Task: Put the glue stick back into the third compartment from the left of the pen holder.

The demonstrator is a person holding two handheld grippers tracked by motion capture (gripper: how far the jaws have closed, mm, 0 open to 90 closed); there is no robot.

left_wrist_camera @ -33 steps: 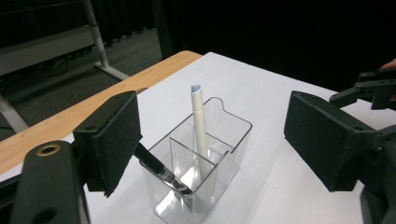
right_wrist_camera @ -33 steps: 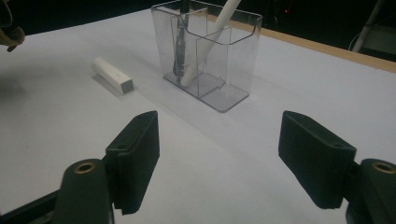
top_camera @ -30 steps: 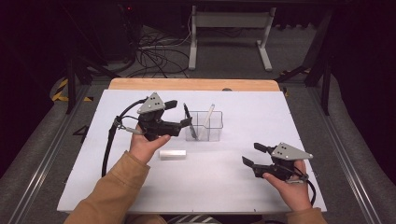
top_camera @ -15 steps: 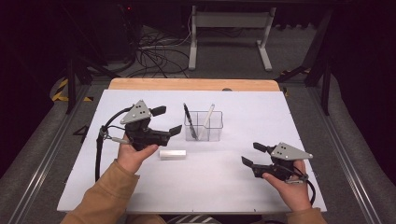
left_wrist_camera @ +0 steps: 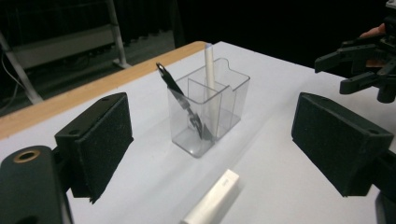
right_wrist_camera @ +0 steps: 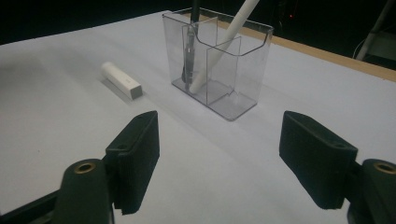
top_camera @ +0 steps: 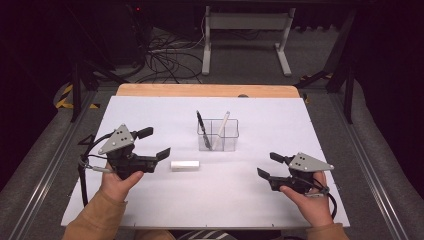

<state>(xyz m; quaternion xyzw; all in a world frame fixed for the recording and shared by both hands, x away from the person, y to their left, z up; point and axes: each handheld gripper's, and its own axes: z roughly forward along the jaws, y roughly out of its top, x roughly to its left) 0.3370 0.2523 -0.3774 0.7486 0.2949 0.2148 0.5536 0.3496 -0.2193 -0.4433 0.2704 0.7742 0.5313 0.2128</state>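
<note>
The white surface [top_camera: 150, 210] carries a clear holder [top_camera: 218, 136] near its middle, with a black pen [top_camera: 202, 127] and a white pen [top_camera: 221, 127] leaning inside. Left of the holder, the left claw [top_camera: 156, 143] is held level, its jaws just opened further, nothing between them. Right of the holder, the right claw [top_camera: 266, 166] rests low, open and empty. The white block [top_camera: 185, 165] lies just in front of the holder.
</note>
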